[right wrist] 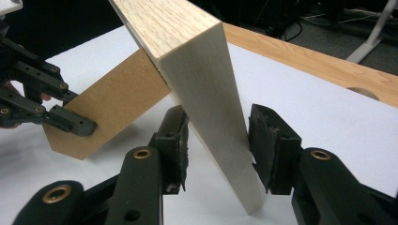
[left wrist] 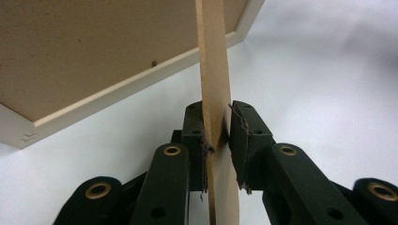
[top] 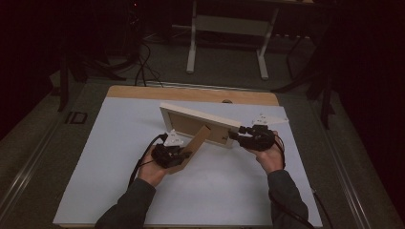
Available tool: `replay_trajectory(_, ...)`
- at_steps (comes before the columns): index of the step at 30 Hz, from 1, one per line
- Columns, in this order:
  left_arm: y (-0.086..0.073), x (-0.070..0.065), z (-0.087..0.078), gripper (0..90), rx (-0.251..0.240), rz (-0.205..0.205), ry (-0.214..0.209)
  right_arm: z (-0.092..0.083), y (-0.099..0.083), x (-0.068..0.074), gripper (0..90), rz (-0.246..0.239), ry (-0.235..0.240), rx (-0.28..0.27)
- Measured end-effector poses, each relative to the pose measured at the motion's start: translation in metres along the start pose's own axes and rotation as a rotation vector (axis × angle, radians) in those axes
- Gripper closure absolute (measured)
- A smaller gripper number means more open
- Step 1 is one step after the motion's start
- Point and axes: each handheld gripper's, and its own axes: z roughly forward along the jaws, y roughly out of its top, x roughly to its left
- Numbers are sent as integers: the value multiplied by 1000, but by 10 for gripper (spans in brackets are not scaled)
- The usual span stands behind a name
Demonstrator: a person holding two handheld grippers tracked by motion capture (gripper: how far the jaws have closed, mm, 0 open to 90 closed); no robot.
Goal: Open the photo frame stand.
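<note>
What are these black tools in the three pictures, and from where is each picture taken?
A person sits at a table covered in white and holds a hand-operated gripper in each hand. Each has two black jaws and carries its own small camera.

The high view looks down from above: the left gripper is at the left, the right gripper at the right.

Between them stands a picture frame of pale wood, seen from behind. Its brown stand folds out from the back.

The left gripper view looks along that gripper's jaws, which pinch the stand.

The right gripper view shows its jaws on either side of the frame's edge, with gaps, so not gripping.
</note>
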Motion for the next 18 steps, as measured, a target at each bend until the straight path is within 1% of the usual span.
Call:
replay_trajectory(6,-5,-4,1,780,13,15,3,-1,-2,4,562,-8,10,8)
replay_trajectory(10,-8,-5,2,785,18,16,4,-2,-4,7,555,-21,17,12)
replay_trajectory(12,-10,-6,2,786,18,11,1,-2,-5,8,550,-23,23,13)
replay_trajectory(18,-12,-6,3,787,29,17,2,-2,-7,9,541,-24,31,14)
